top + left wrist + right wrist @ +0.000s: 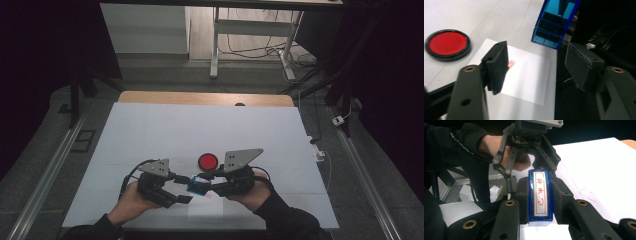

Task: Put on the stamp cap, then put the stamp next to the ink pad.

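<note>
Table: white top, wooden far edge; both grippers low at the near edge, jaws turned toward each other.

Paper sheet: white, flat on the table at the near edge, below the two grippers; small red stamped mark near one corner.

Right gripper: grey three-cornered plate on top, held in the right hand; jaws clamped on the two long sides of the blue stamp, pads flat against it.

Left gripper: held in the left hand; jaws set apart, nothing between them, paper sheet showing through the gap; tips close to the blue stamp but not closed on it.

Ink pad: round, red in a black rim, resting on the table just beyond the grippers, well clear of the paper's mark.

Blue stamp: translucent blue rectangular body, lifted above the paper sheet between the grippers; white face with red border and red characters, turned toward the right gripper's camera.
</note>
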`<state>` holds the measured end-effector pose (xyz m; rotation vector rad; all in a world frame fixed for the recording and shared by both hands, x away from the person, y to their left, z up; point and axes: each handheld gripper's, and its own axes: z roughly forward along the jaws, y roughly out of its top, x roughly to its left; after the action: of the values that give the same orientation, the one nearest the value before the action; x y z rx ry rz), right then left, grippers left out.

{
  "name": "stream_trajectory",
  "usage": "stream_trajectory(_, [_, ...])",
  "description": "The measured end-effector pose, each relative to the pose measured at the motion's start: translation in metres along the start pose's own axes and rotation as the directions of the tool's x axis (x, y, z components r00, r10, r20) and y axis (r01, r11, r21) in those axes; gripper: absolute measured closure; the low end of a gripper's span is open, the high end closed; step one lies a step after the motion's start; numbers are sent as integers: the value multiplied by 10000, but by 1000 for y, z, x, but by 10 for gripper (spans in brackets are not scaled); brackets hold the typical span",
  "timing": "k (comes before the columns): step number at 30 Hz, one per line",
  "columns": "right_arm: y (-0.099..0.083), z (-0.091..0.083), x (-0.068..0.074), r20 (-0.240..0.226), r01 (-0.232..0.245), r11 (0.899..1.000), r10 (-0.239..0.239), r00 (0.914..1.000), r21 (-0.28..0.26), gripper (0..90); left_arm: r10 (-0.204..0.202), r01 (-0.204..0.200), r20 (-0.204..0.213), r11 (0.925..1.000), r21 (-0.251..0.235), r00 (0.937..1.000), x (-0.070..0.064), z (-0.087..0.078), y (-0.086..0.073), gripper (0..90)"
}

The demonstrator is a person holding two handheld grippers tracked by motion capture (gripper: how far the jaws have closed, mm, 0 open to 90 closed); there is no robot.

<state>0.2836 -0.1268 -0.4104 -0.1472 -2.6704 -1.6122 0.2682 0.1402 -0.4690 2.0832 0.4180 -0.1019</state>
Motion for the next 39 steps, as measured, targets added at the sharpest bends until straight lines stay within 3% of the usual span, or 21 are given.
stream_trajectory(6, [-1,-1,-1,181,-32,10000,30,9998,70,699,-199,203,-595,9998,55,9980,-2,-7,-3,260])
stream_trajectory(11, [-2,-2,-2,325,-89,9998,84,9994,153,699,-219,253,-1225,9993,265,9922,-5,-12,-6,217])
stream_trajectory(19, [-4,-4,-3,705,-188,9993,165,9974,321,698,-575,638,-1779,9975,295,9824,-10,-22,-14,142])
stream_trajectory(28, [-8,-7,-8,1088,-436,9979,381,9933,484,698,-840,952,-2581,9950,311,9625,-20,-35,-25,82])
stream_trajectory(39, [-11,-11,-13,1421,-656,9961,568,9882,583,697,-1254,1403,-3163,9898,248,9403,-27,-46,-38,13])
